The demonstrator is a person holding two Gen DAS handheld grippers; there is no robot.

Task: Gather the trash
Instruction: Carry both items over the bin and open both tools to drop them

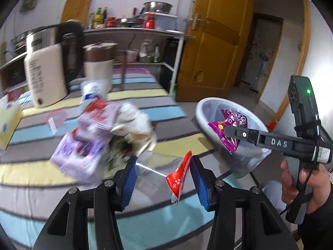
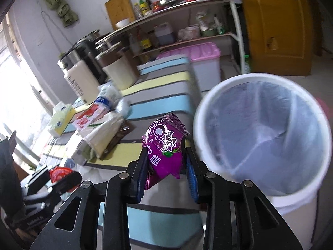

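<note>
1. Gripping a purple snack bag [image 2: 164,145] between both blue pads, the right gripper [image 2: 166,166] hangs just beside the bin [image 2: 208,108] rim.
2. Left wrist view: that bag sits over the bin's mouth, above the white liner [image 1: 247,158].
3. Left gripper [image 1: 163,179] is spread wide; a red wrapper [image 1: 180,177] clings to its right pad [image 1: 199,183], clear plastic [image 1: 152,166] between the fingers.
4. More trash [image 1: 100,129], blurred, is piled on the striped cloth [image 1: 145,95], near the kettle [image 1: 50,66].
</note>
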